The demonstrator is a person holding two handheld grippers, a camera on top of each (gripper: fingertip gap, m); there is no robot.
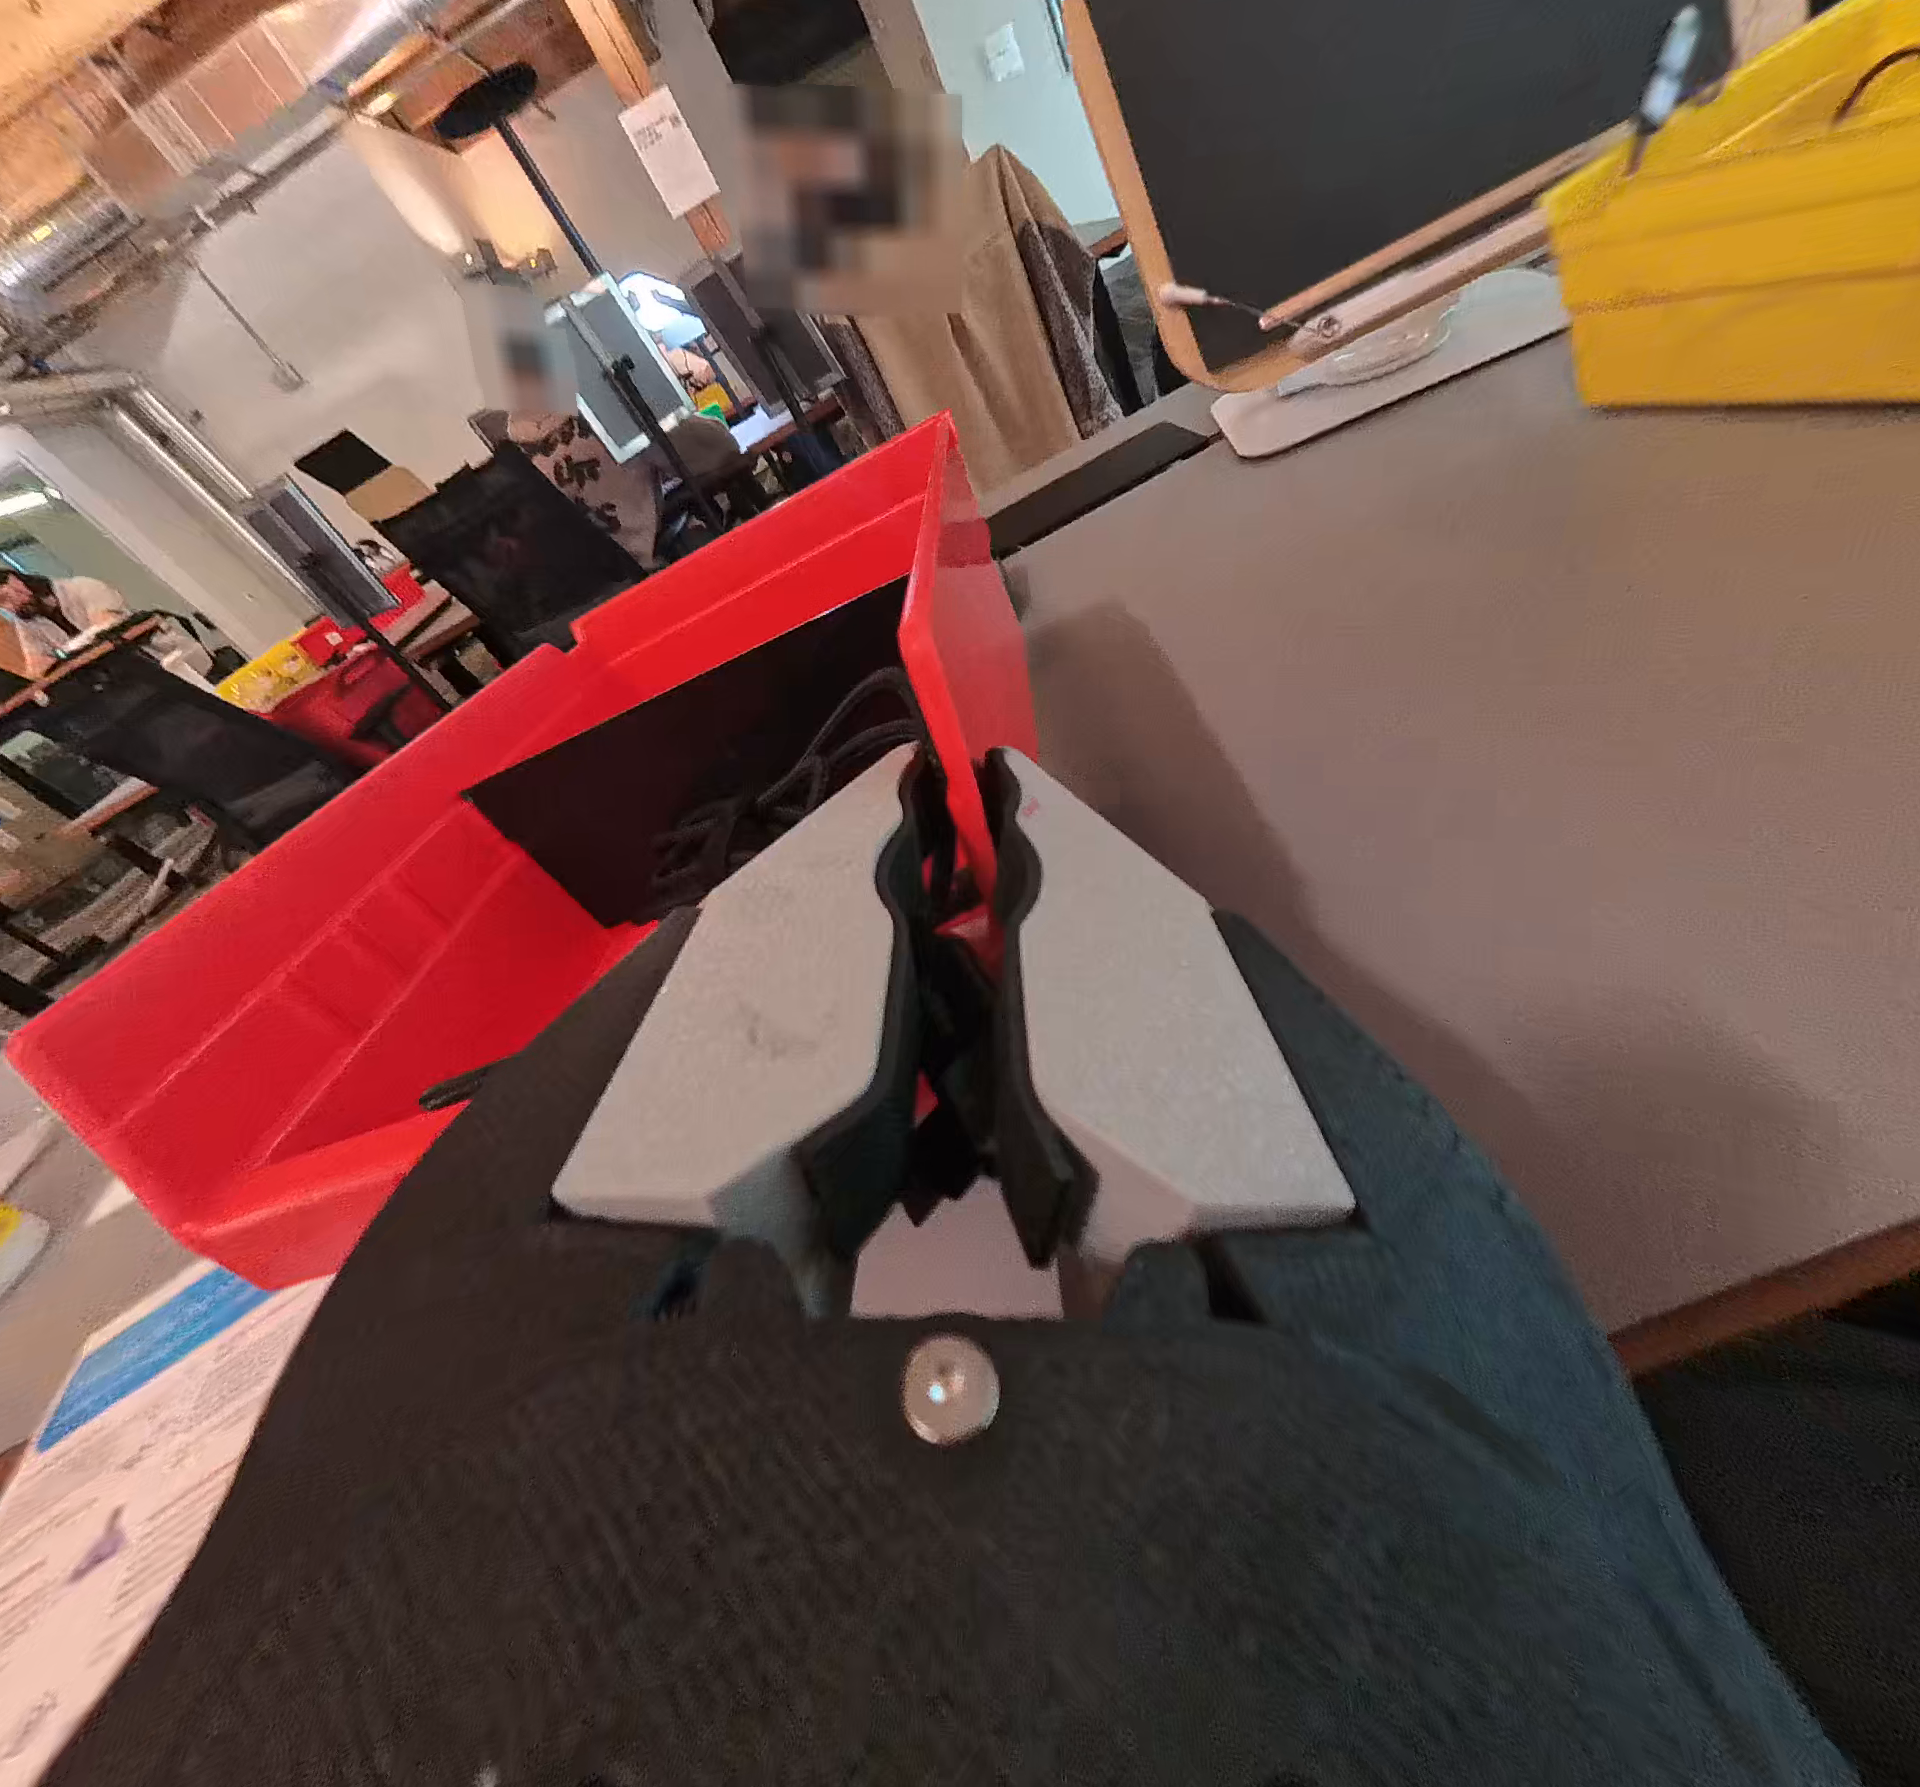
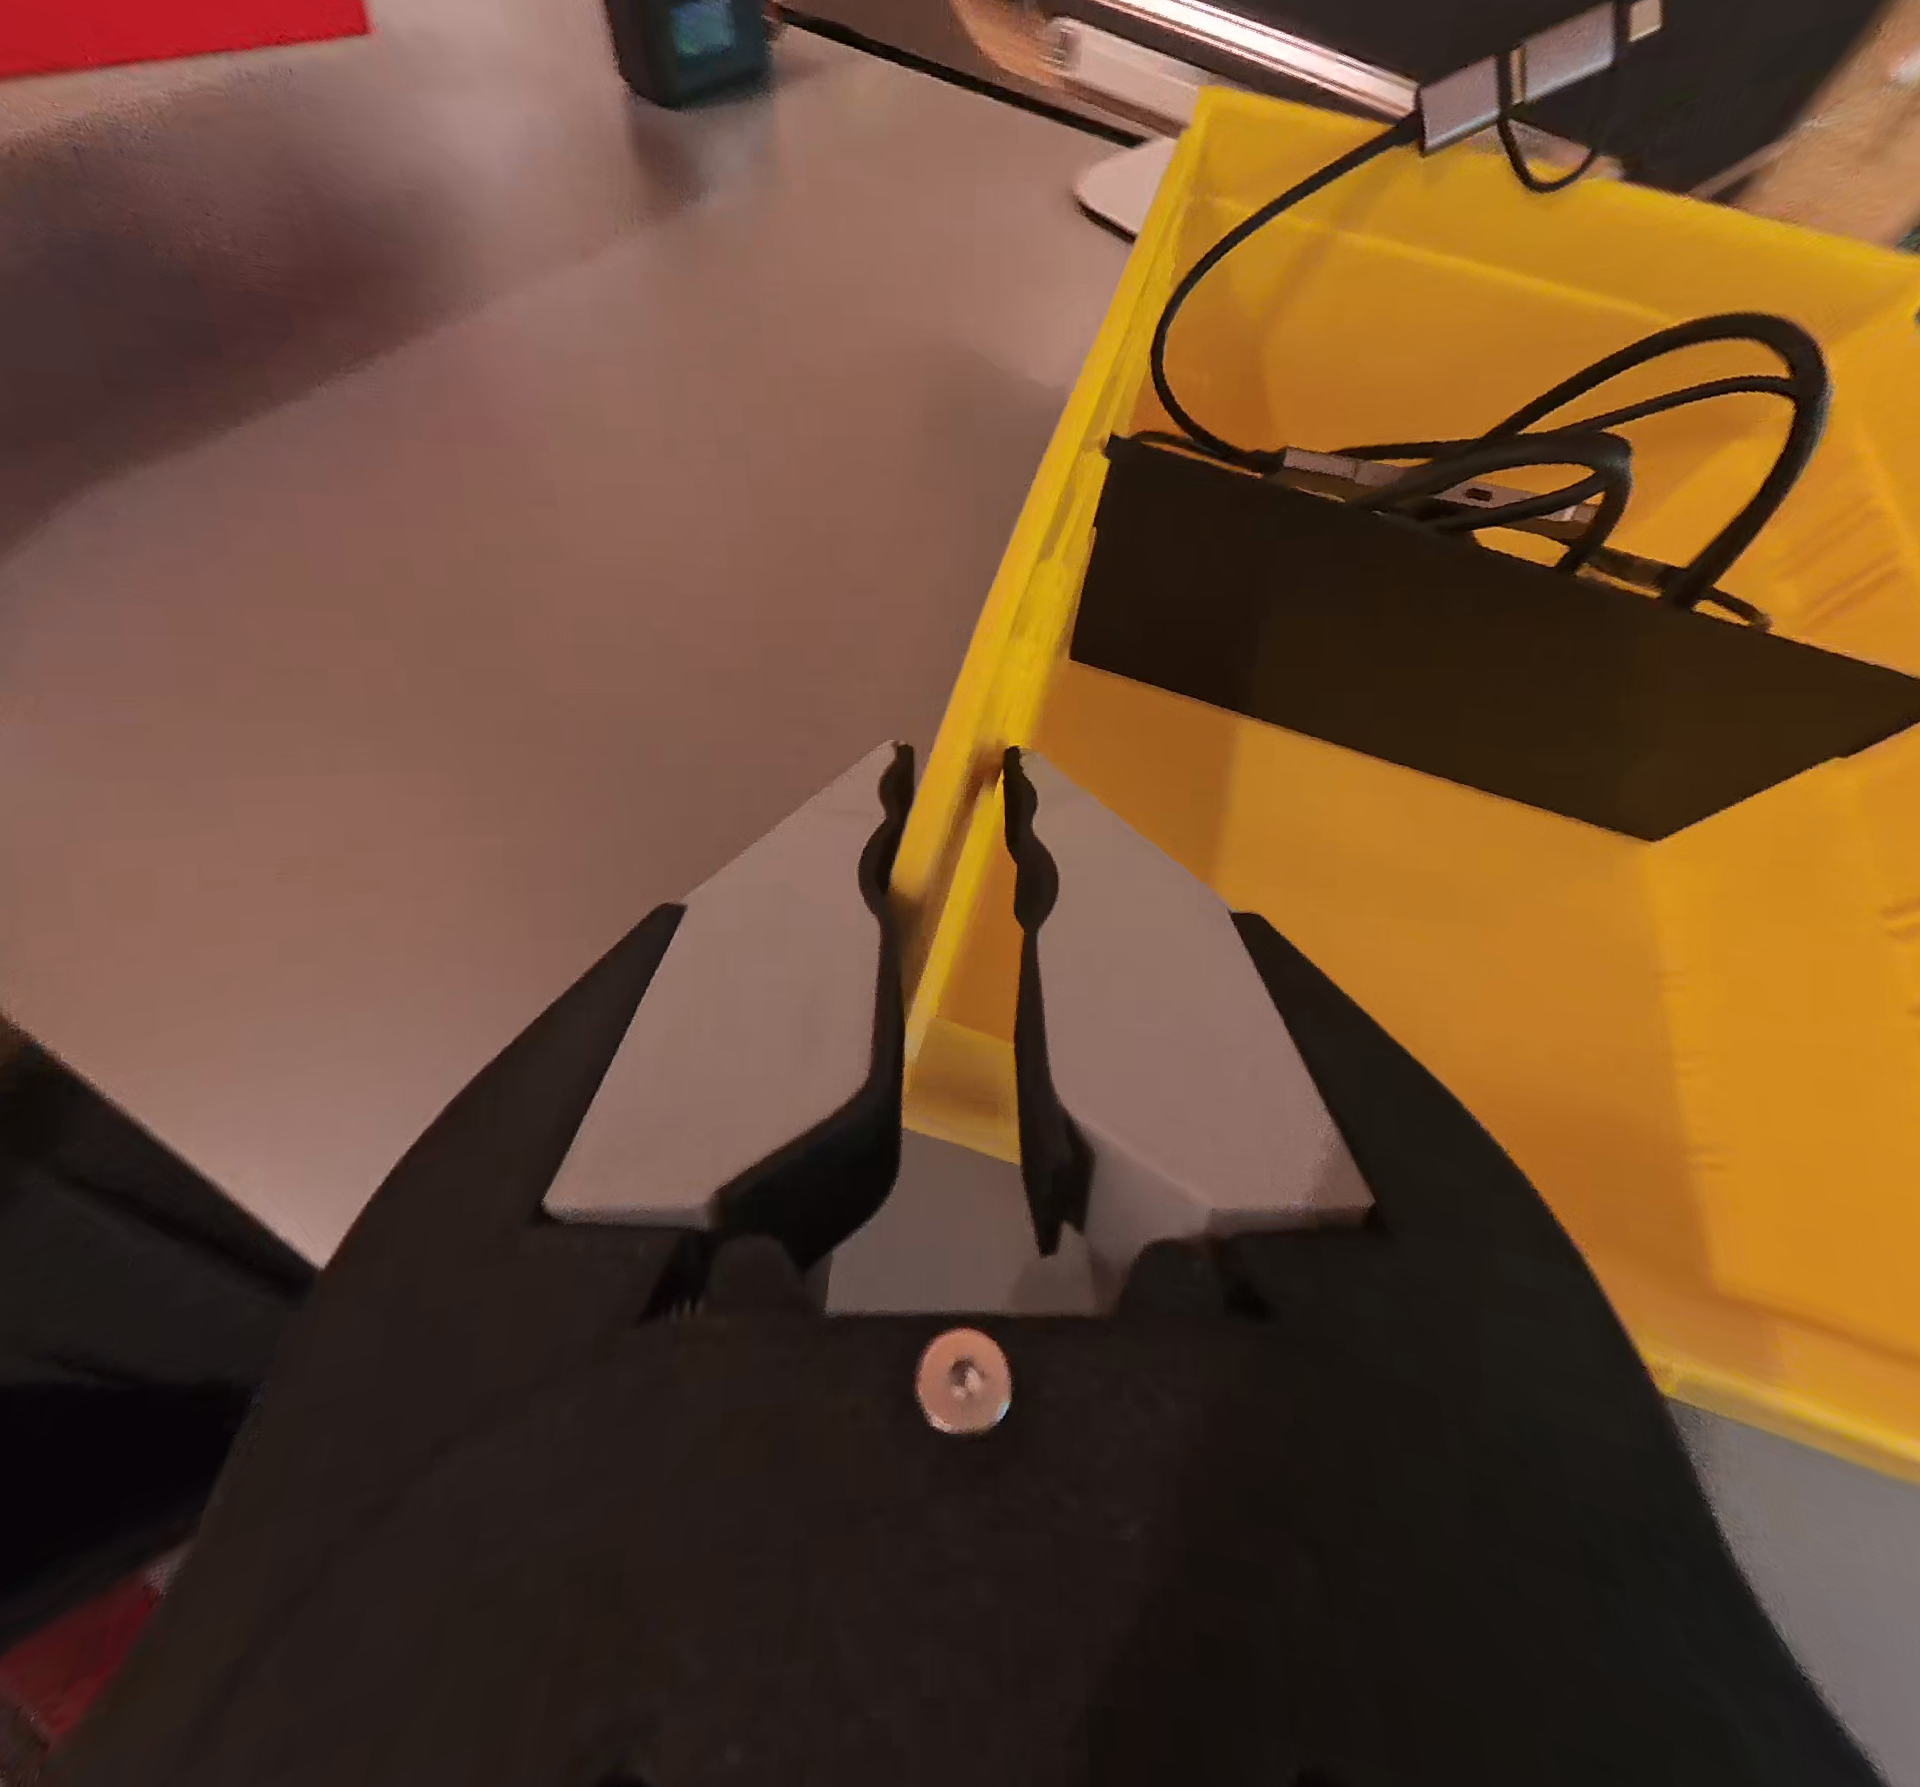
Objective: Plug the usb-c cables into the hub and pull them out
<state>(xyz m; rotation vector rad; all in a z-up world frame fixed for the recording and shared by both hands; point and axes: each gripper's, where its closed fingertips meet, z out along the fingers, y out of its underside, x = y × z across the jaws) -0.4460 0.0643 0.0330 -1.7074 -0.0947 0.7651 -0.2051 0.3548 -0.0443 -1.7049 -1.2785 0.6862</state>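
Observation:
My left gripper (image 1: 958, 761) is shut on the near right wall of a red bin (image 1: 468, 916); black cables (image 1: 790, 792) lie inside it against a black insert. My right gripper (image 2: 951, 758) straddles the left wall of a yellow bin (image 2: 1049, 594) and is closed on it. That bin holds a black box (image 2: 1455, 657), a grey hub (image 2: 1340, 467) and looped black cables (image 2: 1714, 366). A grey connector (image 2: 1538, 64) on one cable sticks up above the far rim. The yellow bin also shows far right in the left wrist view (image 1: 1745, 231).
Both bins stand on a grey table (image 2: 520, 542). A monitor on a silver stand (image 1: 1382, 387) is at the back. A small black device with blue trim (image 2: 686, 12) sits beyond. Printed papers (image 1: 156, 1425) lie left of the red bin. People sit at desks in the background. The tips of one gripper are about 40 centimeters away from the tips of the other.

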